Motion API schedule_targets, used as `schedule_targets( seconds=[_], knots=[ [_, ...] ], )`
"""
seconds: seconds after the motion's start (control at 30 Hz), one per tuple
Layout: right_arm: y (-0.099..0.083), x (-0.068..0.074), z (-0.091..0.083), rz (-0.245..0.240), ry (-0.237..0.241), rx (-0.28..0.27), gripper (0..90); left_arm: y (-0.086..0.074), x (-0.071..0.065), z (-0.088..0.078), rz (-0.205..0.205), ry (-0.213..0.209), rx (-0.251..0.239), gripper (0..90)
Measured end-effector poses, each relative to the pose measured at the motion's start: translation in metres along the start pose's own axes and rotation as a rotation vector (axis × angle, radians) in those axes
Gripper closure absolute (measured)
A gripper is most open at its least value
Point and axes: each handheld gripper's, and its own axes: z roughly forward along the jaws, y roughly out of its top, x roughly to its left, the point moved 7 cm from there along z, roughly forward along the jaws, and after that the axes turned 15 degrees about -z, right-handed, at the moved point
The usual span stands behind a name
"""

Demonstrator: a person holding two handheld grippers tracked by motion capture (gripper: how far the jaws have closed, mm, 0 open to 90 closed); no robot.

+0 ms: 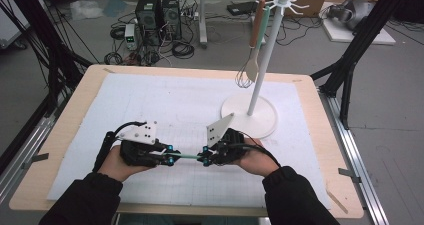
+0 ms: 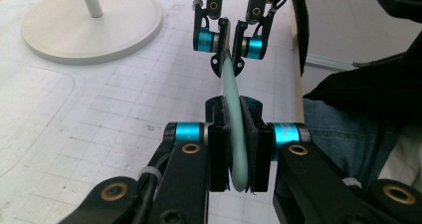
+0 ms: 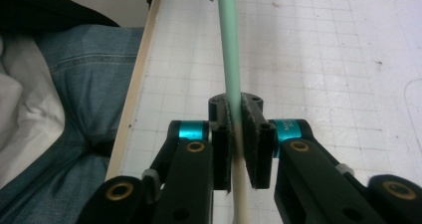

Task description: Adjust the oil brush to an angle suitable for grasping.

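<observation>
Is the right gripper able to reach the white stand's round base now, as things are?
Probably not freely: the right gripper and left gripper are both shut on the same mint green utensil. The path to the stand's base looks bare.

A white metal utensil stand (image 1: 255,92) with a round flat base rises on the white gridded mat (image 1: 150,100), which covers a light wooden table (image 1: 75,92). A wire whisk (image 1: 244,77) and a beige spatula with an orange-brown handle (image 1: 255,50) hang from its hooks. Black computer towers (image 1: 157,12) and cables lie on the grey floor behind.
</observation>
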Motion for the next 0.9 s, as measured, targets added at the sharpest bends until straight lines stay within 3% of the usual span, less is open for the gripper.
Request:
schedule_targets(
  seconds=[0.07,0.3,0.5,0.73,0.9],
  knots=[
    [-0.0003,0.0004,0.0006,0.019,0.007,0.003,81.8,-0.0005,-0.0001,0.0001,0.005,0.007,0.007,83.1],
    [0.0015,-0.0017,0.0010,0.012,-0.017,0.017,77.7,-0.0016,0.0002,0.0013,0.012,0.023,0.021,83.2],
    [0.0027,0.0011,0.0070,0.001,-0.005,0.044,82.5,-0.0015,-0.0011,0.0010,0.012,0.015,0.013,83.0],
    [0.0060,0.0020,0.0065,0.002,-0.020,-0.009,84.3,0.0020,0.0015,-0.0067,-0.023,0.011,-0.052,71.1],
    [0.0067,0.0000,0.0039,0.000,-0.027,-0.042,84.3,0.0040,0.0016,-0.0079,-0.027,0.007,-0.061,71.0]
  ],
)
